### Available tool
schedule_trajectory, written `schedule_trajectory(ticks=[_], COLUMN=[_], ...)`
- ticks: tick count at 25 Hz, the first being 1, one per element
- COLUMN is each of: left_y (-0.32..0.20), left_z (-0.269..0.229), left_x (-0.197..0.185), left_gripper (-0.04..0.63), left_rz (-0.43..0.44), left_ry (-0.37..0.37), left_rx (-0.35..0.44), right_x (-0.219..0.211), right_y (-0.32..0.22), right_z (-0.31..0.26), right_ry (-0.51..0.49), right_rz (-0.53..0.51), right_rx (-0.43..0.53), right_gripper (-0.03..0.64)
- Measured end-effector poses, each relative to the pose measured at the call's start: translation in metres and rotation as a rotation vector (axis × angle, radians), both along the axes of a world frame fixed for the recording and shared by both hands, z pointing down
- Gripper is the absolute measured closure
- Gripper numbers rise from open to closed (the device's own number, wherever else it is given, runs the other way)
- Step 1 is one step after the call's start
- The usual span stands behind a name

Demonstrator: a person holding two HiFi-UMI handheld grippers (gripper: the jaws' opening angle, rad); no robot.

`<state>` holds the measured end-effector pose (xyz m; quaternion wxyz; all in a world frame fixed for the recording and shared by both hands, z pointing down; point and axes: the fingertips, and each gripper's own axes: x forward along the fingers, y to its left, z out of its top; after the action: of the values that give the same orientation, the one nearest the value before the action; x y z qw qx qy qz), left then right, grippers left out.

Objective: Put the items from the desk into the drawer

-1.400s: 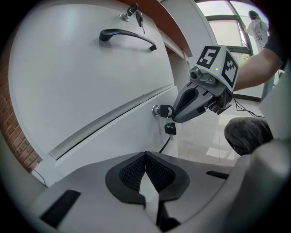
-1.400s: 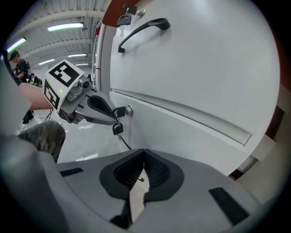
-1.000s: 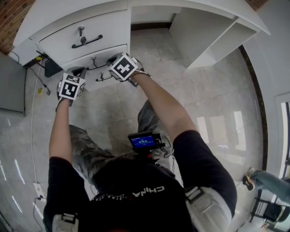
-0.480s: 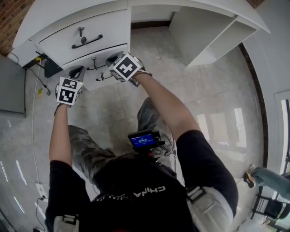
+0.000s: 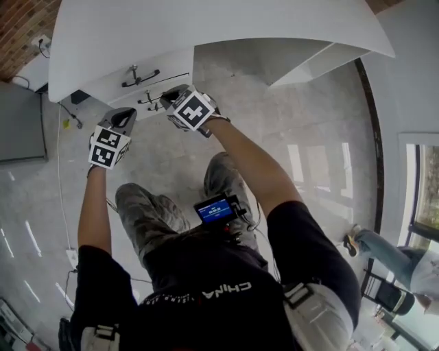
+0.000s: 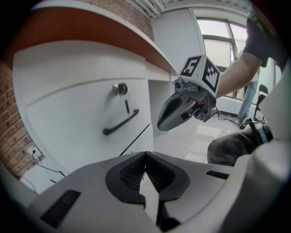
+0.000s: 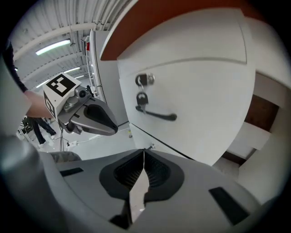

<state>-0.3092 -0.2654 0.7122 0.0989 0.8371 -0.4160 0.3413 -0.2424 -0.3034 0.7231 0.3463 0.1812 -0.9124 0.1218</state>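
As both are pressed together (nothing held), left claw [image 5: 122, 115] and right claw [image 5: 171, 97] hover side by side below tabletop [image 5: 206, 20] edge, facing drawer [image 5: 167, 66].

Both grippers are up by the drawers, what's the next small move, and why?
Probably open the right gripper and ease it up onto the black handle. The drawer looks shut, nothing can go in until it's pulled out, and the gripper's jaws are together on nothing, just below that handle.

Bright daylight, glossy floor [image 5: 322, 171] glare, fisheye edges.
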Motion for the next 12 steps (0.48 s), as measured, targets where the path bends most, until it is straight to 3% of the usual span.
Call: schedule_trajectory(ticks=[12], left_y=[0.053], left_z=[-0.308], left_x=[0.05], left_gripper=[0.583], left_rz=[-0.012], left_ry=[0.037], left_rx=[-0.037], right_x=[0.059], right_y=[0.044], right_z=[-0.313], right_ry=[-0.011], right_rz=[0.049], right_rx=[-0.067], right_gripper=[0.6])
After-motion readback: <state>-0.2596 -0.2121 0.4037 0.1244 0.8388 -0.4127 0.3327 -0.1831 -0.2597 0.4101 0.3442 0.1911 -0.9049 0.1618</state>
